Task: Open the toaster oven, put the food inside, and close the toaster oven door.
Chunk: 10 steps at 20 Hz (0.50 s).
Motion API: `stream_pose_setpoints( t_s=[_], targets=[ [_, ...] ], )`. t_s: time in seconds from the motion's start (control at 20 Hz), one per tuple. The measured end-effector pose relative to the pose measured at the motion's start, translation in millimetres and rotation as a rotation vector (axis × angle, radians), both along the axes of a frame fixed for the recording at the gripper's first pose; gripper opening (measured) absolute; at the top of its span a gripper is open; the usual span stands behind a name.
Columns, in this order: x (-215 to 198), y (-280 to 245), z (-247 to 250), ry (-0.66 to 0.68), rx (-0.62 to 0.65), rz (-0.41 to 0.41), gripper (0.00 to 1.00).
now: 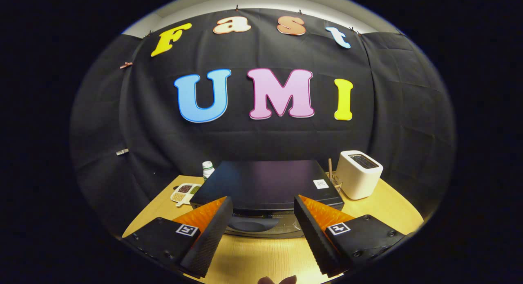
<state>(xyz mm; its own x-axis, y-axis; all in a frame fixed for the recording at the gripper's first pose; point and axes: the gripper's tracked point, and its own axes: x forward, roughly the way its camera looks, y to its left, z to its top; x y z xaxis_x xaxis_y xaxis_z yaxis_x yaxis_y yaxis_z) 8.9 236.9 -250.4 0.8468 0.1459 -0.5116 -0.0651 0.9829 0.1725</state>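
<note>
The black toaster oven (265, 184) sits on the wooden table (261, 259), seen from above and in front. Its flat top faces me and its front with the door handle (253, 224) lies just beyond my fingertips. My gripper (263, 204) is open, with nothing between its two fingers. The fingers hang a little above the table, in front of the oven's front edge. Whether the door is ajar I cannot make out from this angle.
A white slot toaster (359, 173) stands to the right of the oven, with a small wire rack (335, 181) between them. Left of the oven lie a divided dish of grains (184, 192) and a small white bottle (208, 168). A fingertip (278, 280) shows at the table's near edge.
</note>
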Motion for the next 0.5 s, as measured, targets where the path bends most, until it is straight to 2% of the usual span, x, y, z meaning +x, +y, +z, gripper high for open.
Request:
stream_pose_setpoints(
  t_s=[0.25,0.5],
  targets=[
    [10,16,-58,0.140,-0.023,-0.040,0.99],
    [23,18,-76,0.199,0.010,-0.113,1.00]
  ],
)
